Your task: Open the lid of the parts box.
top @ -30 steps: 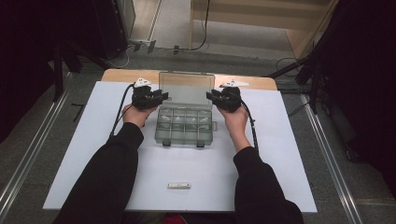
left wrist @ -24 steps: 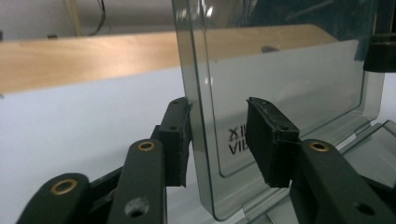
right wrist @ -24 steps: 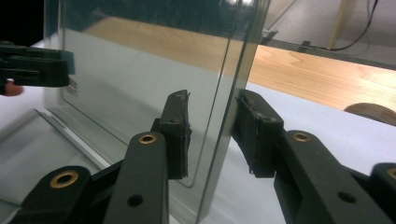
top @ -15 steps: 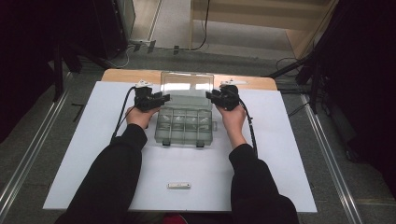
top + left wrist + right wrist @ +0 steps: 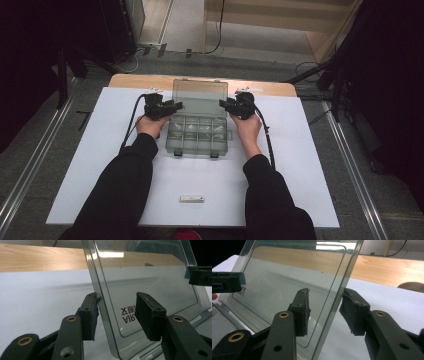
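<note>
Nearest you on the smooth white tabletop point(image 5: 300, 165) lies a small pale bar-shaped object point(image 5: 192, 199), well apart from everything else. Your black-sleeved forearms run forward on either side of it, angled slightly inward toward the organizer box point(image 5: 198, 135).

The box is a shallow rectangle of clear, grey-tinted plastic, divided into small compartments with pale contents too small to make out, and two dark latches sit on its near edge. Its lid point(image 5: 200, 98) is a flat, glossy, see-through panel with rounded corners and a raised inner border, standing raised off the box and hinged along the far side.

Your left gripper point(image 5: 117, 311) straddles the lid's left edge: the pad point(image 5: 91, 315) outside the lid sits just at the rim, the inner one stands clear of the panel, so the jaws are parted and not clamping. They have just been opening. Your right gripper point(image 5: 325, 311) straddles the right edge the same way, both worn black pads off the plastic, its jaws likewise just opening. Both hands are held level, thumbs-in, at the lid's height.

Beyond the lid runs a strip of light, grained wood point(image 5: 145, 80), then grey floor.
</note>
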{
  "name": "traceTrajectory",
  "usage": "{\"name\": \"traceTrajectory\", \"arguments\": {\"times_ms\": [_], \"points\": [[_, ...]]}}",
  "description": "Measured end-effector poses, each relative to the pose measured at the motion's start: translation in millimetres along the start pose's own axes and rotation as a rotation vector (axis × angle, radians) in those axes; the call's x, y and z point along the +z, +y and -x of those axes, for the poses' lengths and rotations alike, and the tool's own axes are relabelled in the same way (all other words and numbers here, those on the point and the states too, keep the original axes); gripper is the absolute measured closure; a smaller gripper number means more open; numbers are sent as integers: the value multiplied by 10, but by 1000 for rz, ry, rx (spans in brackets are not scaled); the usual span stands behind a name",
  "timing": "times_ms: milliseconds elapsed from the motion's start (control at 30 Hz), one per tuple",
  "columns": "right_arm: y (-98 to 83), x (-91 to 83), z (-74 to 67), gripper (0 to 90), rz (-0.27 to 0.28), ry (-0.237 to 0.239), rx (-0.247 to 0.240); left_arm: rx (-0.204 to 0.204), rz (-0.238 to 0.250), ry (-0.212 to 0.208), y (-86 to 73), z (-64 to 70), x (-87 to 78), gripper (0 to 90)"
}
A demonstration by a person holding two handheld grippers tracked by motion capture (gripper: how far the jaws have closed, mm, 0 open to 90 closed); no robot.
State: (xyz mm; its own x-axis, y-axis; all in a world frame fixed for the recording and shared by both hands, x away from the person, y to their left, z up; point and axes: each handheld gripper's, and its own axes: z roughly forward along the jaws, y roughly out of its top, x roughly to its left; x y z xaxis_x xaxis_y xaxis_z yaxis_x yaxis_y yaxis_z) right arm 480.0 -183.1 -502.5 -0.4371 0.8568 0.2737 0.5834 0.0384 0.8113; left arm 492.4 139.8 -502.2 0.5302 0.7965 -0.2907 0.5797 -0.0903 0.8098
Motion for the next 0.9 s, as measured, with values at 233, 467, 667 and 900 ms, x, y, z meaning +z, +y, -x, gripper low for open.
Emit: {"name": "traceTrajectory", "arguments": {"times_ms": [233, 467, 667, 900], "points": [[-28, 30, 0, 543, -24, 7, 16, -11, -4, 5, -19, -5, 27, 495], [-47, 50, 6, 524, -47, 16, 30, -8, -10, 4, -32, -11, 43, 466], [-71, 64, 10, 522, -70, -12, 6, -47, -28, -1, -54, -26, 80, 433], [-125, 72, 21, 514, -57, 4, 47, -50, -31, 2, -54, -24, 85, 428]]}}
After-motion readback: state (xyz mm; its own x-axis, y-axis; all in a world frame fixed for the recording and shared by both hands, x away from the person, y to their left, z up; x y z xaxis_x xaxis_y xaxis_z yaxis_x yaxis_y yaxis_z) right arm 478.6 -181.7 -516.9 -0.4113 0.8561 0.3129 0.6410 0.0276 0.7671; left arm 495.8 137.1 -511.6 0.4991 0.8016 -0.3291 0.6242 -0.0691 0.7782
